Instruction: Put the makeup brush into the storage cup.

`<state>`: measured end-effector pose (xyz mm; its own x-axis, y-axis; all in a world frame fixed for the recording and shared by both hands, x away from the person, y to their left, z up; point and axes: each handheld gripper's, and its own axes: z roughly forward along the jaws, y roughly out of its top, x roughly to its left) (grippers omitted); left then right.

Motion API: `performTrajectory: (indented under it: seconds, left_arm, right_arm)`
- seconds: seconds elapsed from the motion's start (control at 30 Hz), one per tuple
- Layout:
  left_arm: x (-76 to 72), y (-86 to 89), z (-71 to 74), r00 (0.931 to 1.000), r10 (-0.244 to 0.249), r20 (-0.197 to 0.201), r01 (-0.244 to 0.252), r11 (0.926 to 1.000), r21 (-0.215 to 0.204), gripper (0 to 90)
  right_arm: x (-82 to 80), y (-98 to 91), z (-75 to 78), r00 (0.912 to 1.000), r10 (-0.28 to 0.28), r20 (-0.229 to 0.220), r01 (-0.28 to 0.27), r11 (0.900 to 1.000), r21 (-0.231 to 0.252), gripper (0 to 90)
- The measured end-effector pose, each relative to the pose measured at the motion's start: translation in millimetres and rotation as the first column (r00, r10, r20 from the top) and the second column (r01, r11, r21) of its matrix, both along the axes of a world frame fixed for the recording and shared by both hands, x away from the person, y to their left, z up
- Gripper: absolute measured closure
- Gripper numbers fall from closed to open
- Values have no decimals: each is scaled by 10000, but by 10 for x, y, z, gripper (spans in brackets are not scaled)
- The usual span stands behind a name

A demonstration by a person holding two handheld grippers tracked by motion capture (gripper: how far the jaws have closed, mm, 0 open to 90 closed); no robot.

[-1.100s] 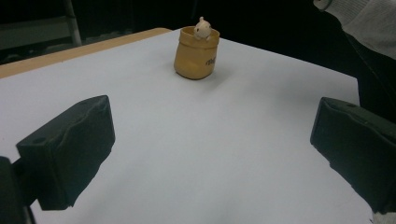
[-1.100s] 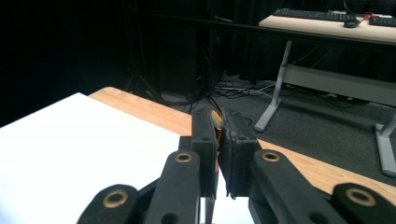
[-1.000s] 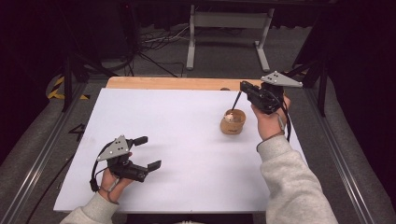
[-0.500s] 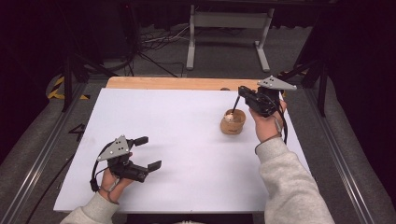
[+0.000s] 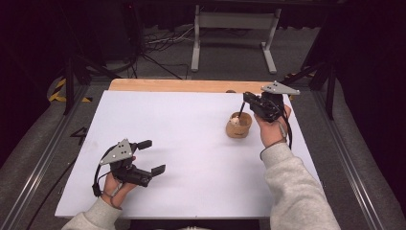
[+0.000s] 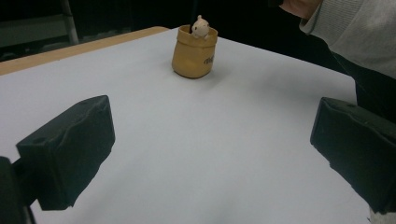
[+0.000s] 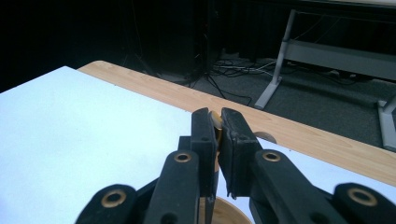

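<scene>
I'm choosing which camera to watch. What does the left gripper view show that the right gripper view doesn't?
Left gripper view: the tan cup in full, a pale figurine peeking out of it, a grey sleeve, and the left gripper with jaws wide apart. Right gripper view: the right gripper shut on a thin tan piece, plus a metal stand and cables on the floor. Shared: the white sheet, the wooden edge, and the cup, just its rim in the right one.

On the table: 1 tan cup (image 5: 239,127), 1 small pale figure (image 6: 201,27) inside, and 2 grippers.
</scene>
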<state>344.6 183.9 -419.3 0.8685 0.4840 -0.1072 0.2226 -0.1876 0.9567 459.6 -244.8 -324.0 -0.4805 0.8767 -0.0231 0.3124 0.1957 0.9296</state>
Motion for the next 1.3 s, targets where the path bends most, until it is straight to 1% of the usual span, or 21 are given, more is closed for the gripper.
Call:
performTrajectory:
  seconds: [0.03, 0.07, 0.1, 0.13, 0.2, 0.3, 0.4, 0.5, 0.67, 0.77, 0.87, 0.9, 0.97, 1.03, 1.07, 1.1, 1.13, 1.17, 1.2, 1.27, 1.3]
  left_arm:
    - [1, 1, 0, 10000, -8, -9, 8, 10000, -2, 7]
    - [2, 3, -1, 10000, 1, -7, -1, 10000, 0, 7]
    - [2, 2, -1, 10000, -8, -19, 8, 10000, 2, 7]
    - [1, 1, -1, 10000, -9, -16, 9, 10000, 2, 7]
    - [-1, 0, -1, 10000, -7, -26, 7, 10000, -27, 7]
    - [-1, 9, 3, 10000, 6, -18, -6, 10000, -36, 7]
    - [-7, 19, 7, 10000, 41, -25, -41, 10000, -83, 6]
    - [-10, 28, 13, 10000, 15, -28, -15, 9999, -103, 5]
    - [-42, 54, 13, 10000, -17, -32, 17, 10000, -86, 5]
    - [-64, 86, 16, 10000, -19, -49, 19, 9999, -107, 5]
    - [-79, 125, 19, 10000, 38, -30, -39, 9998, -198, 5]
    - [-79, 125, 19, 10000, 38, -30, -39, 9998, -198, 5]
    - [-86, 150, 21, 10000, 38, -4, -38, 9999, -165, 5]
    - [-94, 166, 19, 10000, 60, -19, -61, 9998, -196, 5]
    - [-99, 175, 20, 10000, 81, -26, -82, 9997, -222, 5]
    - [-100, 181, 19, 10000, 85, -27, -86, 9997, -234, 5]
    - [-99, 191, 20, 10000, 71, -38, -72, 9997, -240, 5]
    - [-99, 200, 19, 10000, 62, -59, -64, 9996, -286, 5]
    - [-102, 213, 18, 9999, 86, -51, -88, 9994, -324, 5]
    - [-103, 221, 18, 10000, 91, -30, -92, 9995, -306, 5]
    - [-108, 224, 17, 9999, 67, -107, -70, 9994, -342, 5]
  right_arm:
    - [0, -3, -3, 10000, 4, -25, -4, 10000, 12, 835]
    - [-1, -7, -4, 10000, -9, -64, 9, 10000, 1, 790]
    - [0, -18, -6, 10000, 65, -51, -64, 9999, 121, 677]
    - [-3, -31, -4, 9999, 143, 46, -144, 9996, 235, 595]
    - [-12, -53, 6, 9996, 220, 178, -225, 9993, 293, 479]
    - [-45, -98, 38, 9995, 193, 233, -204, 9987, 462, 367]
    - [-96, -144, 74, 9991, 243, 361, -263, 9981, 555, 288]
    - [-174, -201, 113, 9969, 426, 662, -467, 9971, 609, 234]
    - [-311, -290, 156, 9914, 890, 963, -958, 9931, 682, 149]
    - [-416, -339, 166, 9896, 1099, 925, -1182, 9890, 893, 87]
    - [-535, -386, 174, 9847, 1308, 1151, -1417, 9855, 929, 53]
    - [-535, -386, 174, 9847, 1308, 1151, -1417, 9855, 929, 53]
    - [-602, -416, 173, 9800, 1511, 1292, -1637, 9820, 937, 44]
    - [-652, -437, 165, 9777, 1598, 1362, -1727, 9810, 885, 30]
    - [-671, -449, 156, 9755, 1689, 1408, -1830, 9786, 938, 20]
    - [-706, -473, 138, 9712, 1815, 1544, -1982, 9750, 1003, 15]
    - [-706, -473, 138, 9712, 1815, 1544, -1982, 9750, 1003, 15]
    - [-726, -491, 129, 9685, 1913, 1597, -2091, 9725, 1031, 13]
    - [-767, -523, 105, 9595, 2187, 1776, -2407, 9639, 1136, 8]
    - [-783, -534, 98, 9579, 2236, 1799, -2450, 9636, 1069, 8]
    - [-802, -543, 91, 9569, 2298, 1776, -2510, 9620, 1079, 7]
